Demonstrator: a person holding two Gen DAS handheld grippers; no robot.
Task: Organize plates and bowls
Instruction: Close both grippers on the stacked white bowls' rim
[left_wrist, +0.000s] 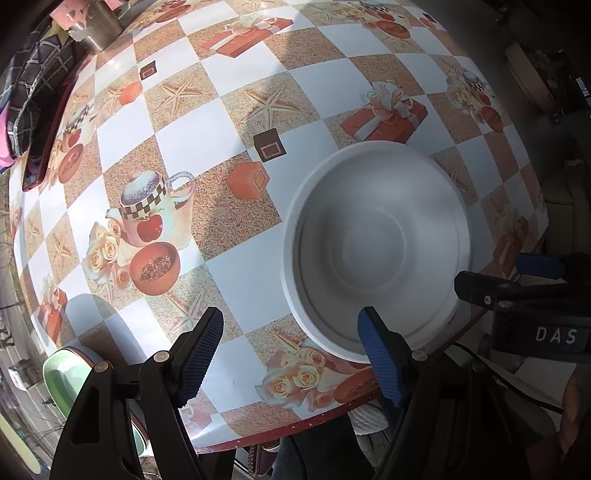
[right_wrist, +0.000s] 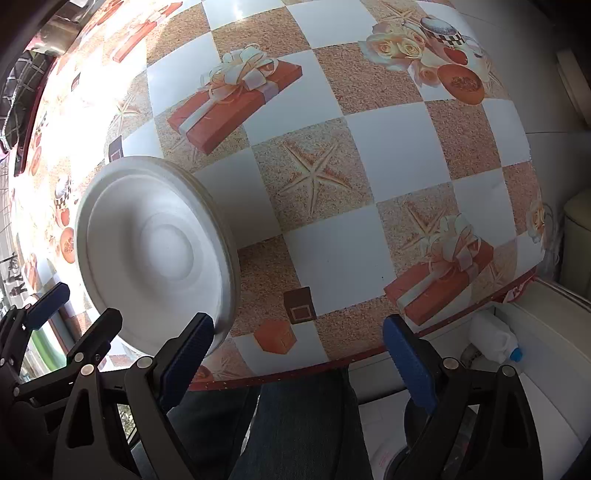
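A white bowl (left_wrist: 376, 243) sits right way up on the patterned table (left_wrist: 229, 122), close to its front edge. My left gripper (left_wrist: 291, 321) hangs open above the table, pointing down. Its right fingertip (left_wrist: 373, 332) overlaps the bowl's near rim, and the left one is over bare cloth. A green plate (left_wrist: 62, 373) lies at the table's near left corner, partly hidden by that gripper. In the right wrist view the bowl (right_wrist: 155, 251) is at the left. My right gripper (right_wrist: 299, 326) is open beside it with nothing between its fingers, its left fingertip (right_wrist: 199, 332) next to the rim.
A metal pot (left_wrist: 96, 29) and a dark checked cloth (left_wrist: 40, 85) stand at the table's far left. The table's red front edge (right_wrist: 295, 369) runs just under both grippers, with a person's legs (right_wrist: 295, 424) below it. A white bottle with a blue cap (right_wrist: 495, 339) stands on the floor at right.
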